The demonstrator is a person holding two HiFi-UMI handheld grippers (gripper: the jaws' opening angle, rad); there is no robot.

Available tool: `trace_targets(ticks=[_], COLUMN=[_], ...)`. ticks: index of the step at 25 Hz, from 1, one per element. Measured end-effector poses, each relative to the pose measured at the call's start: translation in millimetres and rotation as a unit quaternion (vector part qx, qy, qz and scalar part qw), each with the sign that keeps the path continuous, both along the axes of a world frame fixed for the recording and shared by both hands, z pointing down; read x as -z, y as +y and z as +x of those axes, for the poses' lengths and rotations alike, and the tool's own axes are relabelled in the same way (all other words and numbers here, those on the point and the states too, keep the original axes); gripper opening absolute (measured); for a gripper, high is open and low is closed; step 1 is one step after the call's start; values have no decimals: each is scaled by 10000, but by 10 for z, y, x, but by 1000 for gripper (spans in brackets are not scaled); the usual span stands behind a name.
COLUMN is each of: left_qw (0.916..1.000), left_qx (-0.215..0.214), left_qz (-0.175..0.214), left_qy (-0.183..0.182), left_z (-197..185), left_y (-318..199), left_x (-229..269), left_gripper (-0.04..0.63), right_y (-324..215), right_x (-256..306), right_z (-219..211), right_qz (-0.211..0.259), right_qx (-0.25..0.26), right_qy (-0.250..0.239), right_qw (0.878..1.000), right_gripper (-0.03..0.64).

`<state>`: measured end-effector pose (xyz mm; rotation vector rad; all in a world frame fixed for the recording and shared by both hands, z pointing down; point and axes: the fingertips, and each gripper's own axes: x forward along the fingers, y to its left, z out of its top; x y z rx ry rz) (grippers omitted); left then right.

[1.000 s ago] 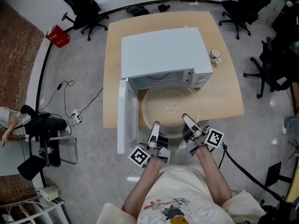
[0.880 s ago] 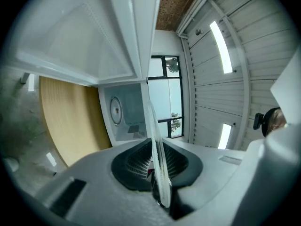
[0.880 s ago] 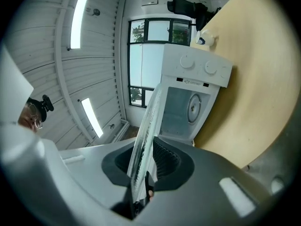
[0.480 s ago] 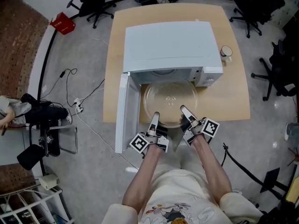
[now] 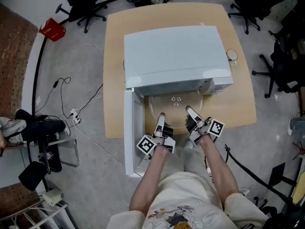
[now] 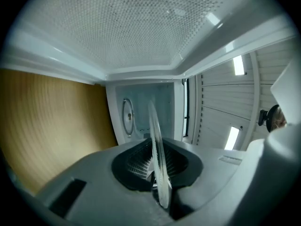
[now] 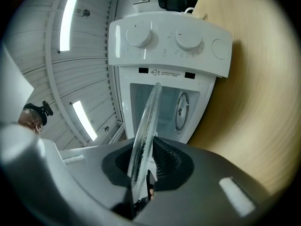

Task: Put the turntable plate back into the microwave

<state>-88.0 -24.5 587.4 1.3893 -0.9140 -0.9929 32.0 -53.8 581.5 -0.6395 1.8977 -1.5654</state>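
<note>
In the head view the clear glass turntable plate [image 5: 174, 107] lies flat at the mouth of the white microwave [image 5: 174, 56], its far part hidden under the oven's top. My left gripper [image 5: 161, 119] is shut on the plate's near-left rim and my right gripper [image 5: 191, 112] on its near-right rim. In the left gripper view the plate [image 6: 155, 140] runs edge-on between the pads of the left gripper [image 6: 156, 171], with the oven cavity [image 6: 136, 112] just ahead. In the right gripper view the plate [image 7: 146, 126] is pinched in the right gripper [image 7: 143, 175], below the knob panel [image 7: 167, 39].
The microwave door [image 5: 130, 132] hangs open to the left, over the edge of the wooden table [image 5: 114, 80]. A cup [image 5: 232, 55] stands to the right of the oven. Office chairs [image 5: 81, 4] and floor cables [image 5: 81, 113] ring the table.
Both grippers have carried the plate forward and down toward the microwave. Its far half now sits under the oven's top, in the cavity mouth.
</note>
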Motion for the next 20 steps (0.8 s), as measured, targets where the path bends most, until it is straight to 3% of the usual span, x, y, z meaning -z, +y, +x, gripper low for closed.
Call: trace_targets(ticks=[6,20], left_qw=[9998,9940], left_qx=[147,1071], left_qz=[-154,-236], left_qy=[-32,54], left_z=[-56,-289], left_y=[-132,-760], left_x=[-157,-339], left_gripper=[35,32], right_y=[-142,-742], right_x=[-141,-369], right_z=[-39,-234], right_qz=[-76,-382], right_qx=[-62,-314], right_qy=[63,-264], right_qw=[9999,9984], right_gripper=[54,48])
